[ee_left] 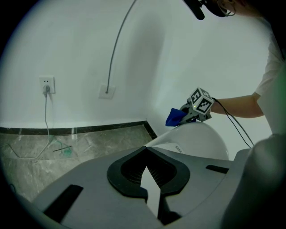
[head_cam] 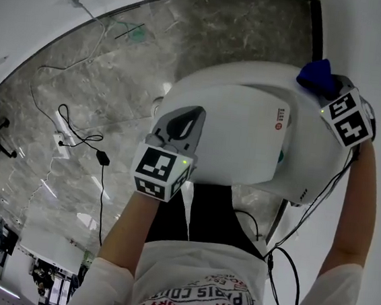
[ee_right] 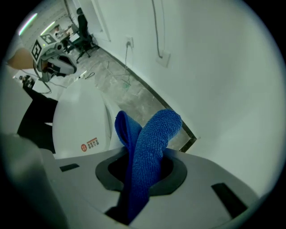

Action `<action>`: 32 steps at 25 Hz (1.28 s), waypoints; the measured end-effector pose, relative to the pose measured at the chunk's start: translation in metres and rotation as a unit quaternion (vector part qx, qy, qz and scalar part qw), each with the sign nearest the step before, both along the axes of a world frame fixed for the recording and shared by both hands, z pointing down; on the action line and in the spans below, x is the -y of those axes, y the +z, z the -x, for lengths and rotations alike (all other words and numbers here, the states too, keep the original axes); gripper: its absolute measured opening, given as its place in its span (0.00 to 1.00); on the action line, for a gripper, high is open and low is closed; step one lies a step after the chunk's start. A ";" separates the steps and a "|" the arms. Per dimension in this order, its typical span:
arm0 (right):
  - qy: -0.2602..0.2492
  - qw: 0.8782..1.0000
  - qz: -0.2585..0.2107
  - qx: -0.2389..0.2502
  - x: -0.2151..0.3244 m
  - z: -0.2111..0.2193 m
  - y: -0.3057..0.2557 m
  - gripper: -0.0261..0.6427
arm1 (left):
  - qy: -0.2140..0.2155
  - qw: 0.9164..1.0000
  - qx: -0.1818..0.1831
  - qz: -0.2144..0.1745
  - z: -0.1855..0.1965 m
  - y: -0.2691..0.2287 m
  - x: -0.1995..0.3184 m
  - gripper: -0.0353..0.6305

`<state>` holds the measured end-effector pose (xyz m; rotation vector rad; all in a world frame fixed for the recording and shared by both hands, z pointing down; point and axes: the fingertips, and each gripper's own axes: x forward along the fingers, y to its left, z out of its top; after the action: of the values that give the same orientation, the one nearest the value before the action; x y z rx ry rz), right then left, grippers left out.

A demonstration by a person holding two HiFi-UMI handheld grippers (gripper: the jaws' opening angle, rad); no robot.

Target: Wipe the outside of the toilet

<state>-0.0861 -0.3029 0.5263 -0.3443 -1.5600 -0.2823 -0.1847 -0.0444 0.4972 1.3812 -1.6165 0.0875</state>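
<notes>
At the toilet's (head_cam: 234,119) rear edge, right gripper (ee_right: 142,176) is clamping a blue cloth (ee_right: 154,134); left gripper (ee_left: 145,154), jaws closed and empty, is hovering over the toilet.

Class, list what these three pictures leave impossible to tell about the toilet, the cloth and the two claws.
- Bowl and base of the toilet: in the head view they lie under its lid and behind the person's body.
- Whether the blue cloth touches the toilet: in the head view the right claw covers that spot; in the left gripper view it is too small.
- Print on the red label: too small in every view.
</notes>
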 end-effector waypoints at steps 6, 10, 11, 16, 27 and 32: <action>-0.109 0.992 0.002 -0.068 -0.034 0.027 0.046 0.14 | -0.033 0.999 -0.009 0.003 0.017 0.021 -0.038 0.06; -0.126 0.987 -0.004 -0.103 -0.045 0.034 0.066 0.14 | -0.047 0.999 -0.018 0.011 0.024 0.030 -0.066 0.06; -0.126 0.986 -0.004 -0.110 -0.048 0.035 0.070 0.14 | -0.050 0.998 -0.020 0.014 0.026 0.033 -0.073 0.06; -0.112 0.986 0.014 -0.120 -0.067 0.047 0.088 0.14 | -0.071 0.997 -0.030 0.025 0.042 0.048 -0.097 0.06; -0.090 0.986 0.077 -0.121 -0.148 0.091 0.131 0.14 | -0.080 0.996 -0.033 0.021 0.071 0.058 -0.131 0.06; -0.077 0.984 0.108 -0.117 -0.190 0.111 0.140 0.14 | -0.086 0.995 -0.034 0.028 0.083 0.070 -0.153 0.06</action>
<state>-0.1967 -0.1133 0.6664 -0.6477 -1.3357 -0.1856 -0.2681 0.1085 0.5667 1.1847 -1.6571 -0.0165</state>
